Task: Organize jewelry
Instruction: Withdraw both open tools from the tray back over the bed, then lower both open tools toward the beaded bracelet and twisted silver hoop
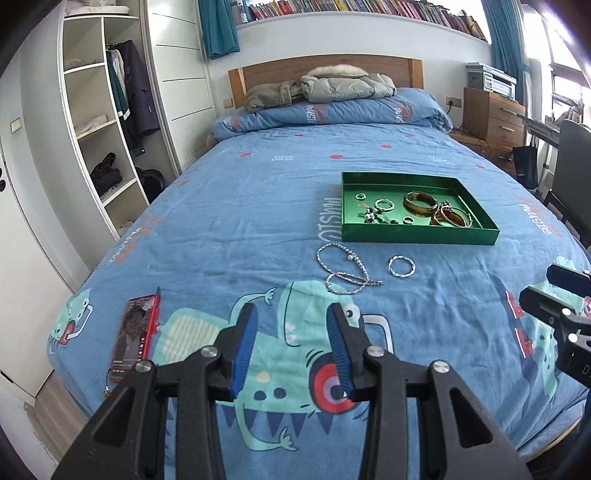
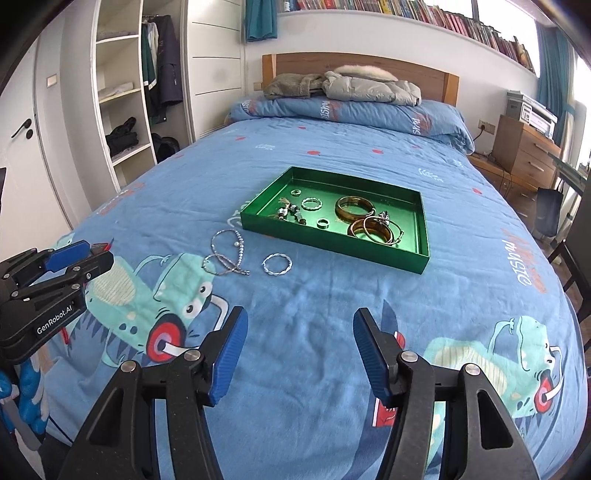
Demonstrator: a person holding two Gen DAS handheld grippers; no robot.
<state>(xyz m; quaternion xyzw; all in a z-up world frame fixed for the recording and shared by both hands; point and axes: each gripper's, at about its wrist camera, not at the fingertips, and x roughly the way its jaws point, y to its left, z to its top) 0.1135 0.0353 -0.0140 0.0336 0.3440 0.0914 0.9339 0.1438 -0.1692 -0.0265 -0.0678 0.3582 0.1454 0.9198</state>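
Bedroom setting: a bed under a blue cartoon-print duvet [image 2: 314, 295] fills both wrist views, with a wardrobe [image 1: 96, 122] to one side and a bookshelf [image 2: 406, 11] along the wall above the headboard. On the duvet I see a shallow green tray [image 2: 258, 216] holding two amber bangles [image 2: 354, 206], several small rings and a beaded piece. Outside the tray, just in front of its near edge, lie a looped silver bead chain [image 2: 225, 256] and beside it a twisted silver bangle [image 2: 277, 264], the two apart from each other. A red-cased phone [image 1: 133, 336] rests near the foot corner. My left gripper [image 1: 291, 347] hovers over the duvet print with its blue pads parted about halfway and nothing between them. My right gripper [image 2: 299, 354] hangs likewise over bare duvet, set somewhat wider, jaws empty. Both sit well short of the loose jewelry.
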